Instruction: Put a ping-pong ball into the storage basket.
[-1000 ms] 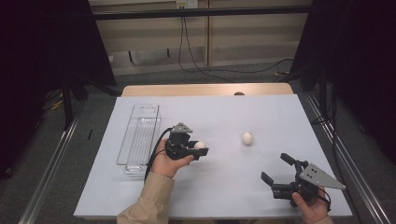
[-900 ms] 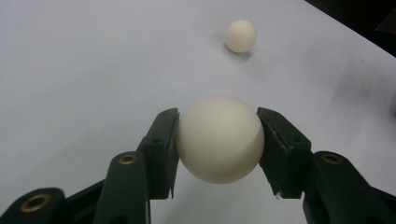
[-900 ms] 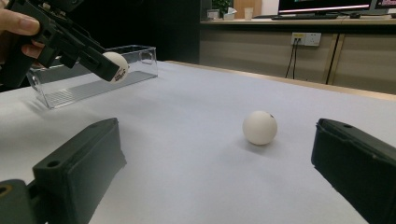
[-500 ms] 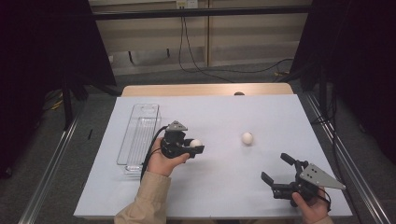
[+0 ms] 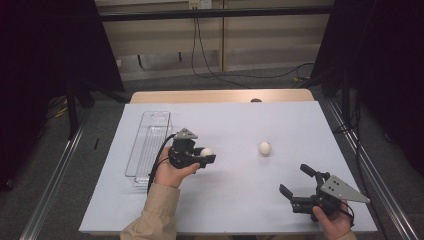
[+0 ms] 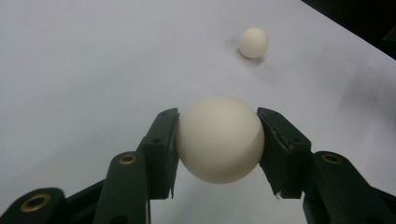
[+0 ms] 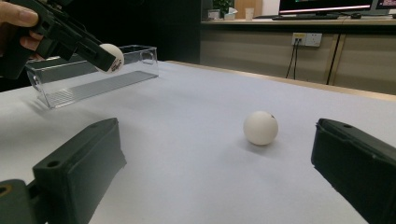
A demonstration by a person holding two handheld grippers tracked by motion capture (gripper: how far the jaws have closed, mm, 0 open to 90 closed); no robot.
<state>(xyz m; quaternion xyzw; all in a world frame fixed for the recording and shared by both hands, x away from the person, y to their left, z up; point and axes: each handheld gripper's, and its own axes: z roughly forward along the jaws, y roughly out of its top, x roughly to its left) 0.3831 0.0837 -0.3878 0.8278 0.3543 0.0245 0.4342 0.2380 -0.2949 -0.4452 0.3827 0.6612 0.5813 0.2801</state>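
My left gripper (image 5: 206, 154) is shut on a white ball (image 6: 219, 138) and holds it above the white table, just right of a clear plastic tray (image 5: 149, 145). Both black pads press the ball's sides in the left gripper view. From the right gripper view the held ball (image 7: 112, 57) hangs in front of the tray (image 7: 88, 77). A second white ball (image 5: 264, 147) lies loose on the table to the right, also seen as the far ball (image 6: 253, 42) and the near ball (image 7: 260, 127). My right gripper (image 5: 297, 181) rests open near the front right edge, its jaws wide apart and bare.
The white table top (image 5: 235, 120) spreads between the two grippers. A wooden board (image 5: 220, 95) borders its far edge, with cables on the floor behind. Metal rails (image 5: 55, 180) run along both sides of the table.
My left gripper with the ball has drifted slightly left, toward the tray. The right gripper and the loose ball have stayed put.
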